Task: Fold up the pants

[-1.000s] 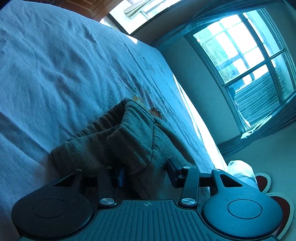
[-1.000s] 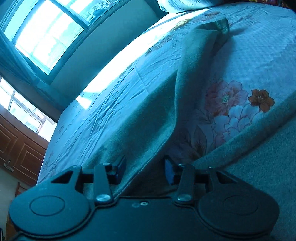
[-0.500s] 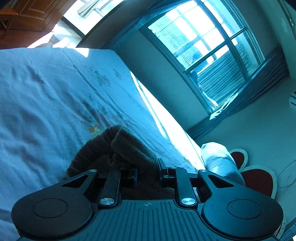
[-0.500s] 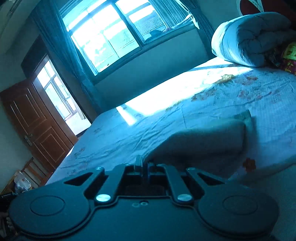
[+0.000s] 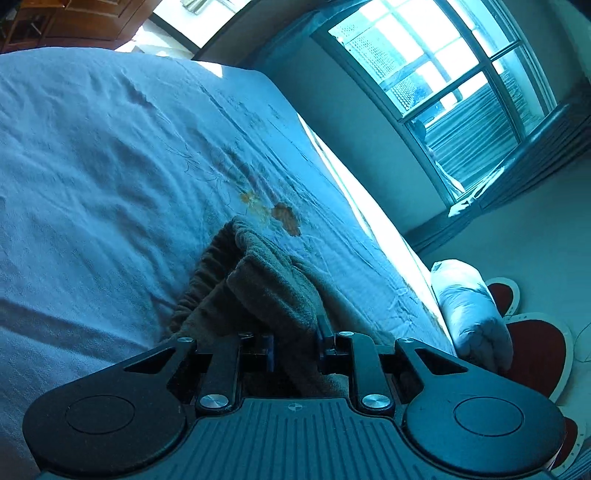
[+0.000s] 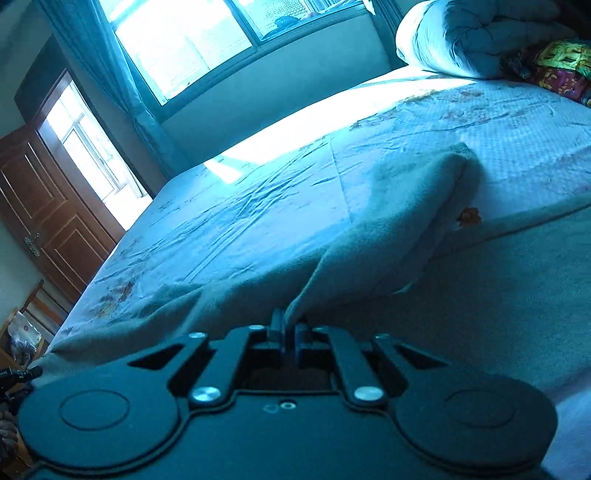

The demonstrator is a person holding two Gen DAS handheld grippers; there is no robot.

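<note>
The pants [image 5: 266, 291] are grey-brown fleece with an elastic waistband, lying on a blue floral bed sheet [image 5: 110, 166]. In the left wrist view my left gripper [image 5: 295, 350] is shut on a thick fold of the pants near the waistband, the bunched cloth rising in front of it. In the right wrist view my right gripper [image 6: 290, 332] is shut on a thin edge of the pants [image 6: 388, 229], and the leg stretches away from it to a folded far end. More of the pants cloth spreads to the right.
A rolled white quilt [image 6: 472, 33] and a colourful cushion [image 6: 554, 66] lie at the head of the bed. A big window [image 5: 443, 74] and a wooden door [image 6: 44, 214] stand beyond the bed's edges. Red round mats [image 5: 532, 354] lie on the floor.
Both grippers closed on the pants: the left on the waistband fold, the right on the leg edge. Both have lifted and tilted, and the leg has been drawn up and folded back.
</note>
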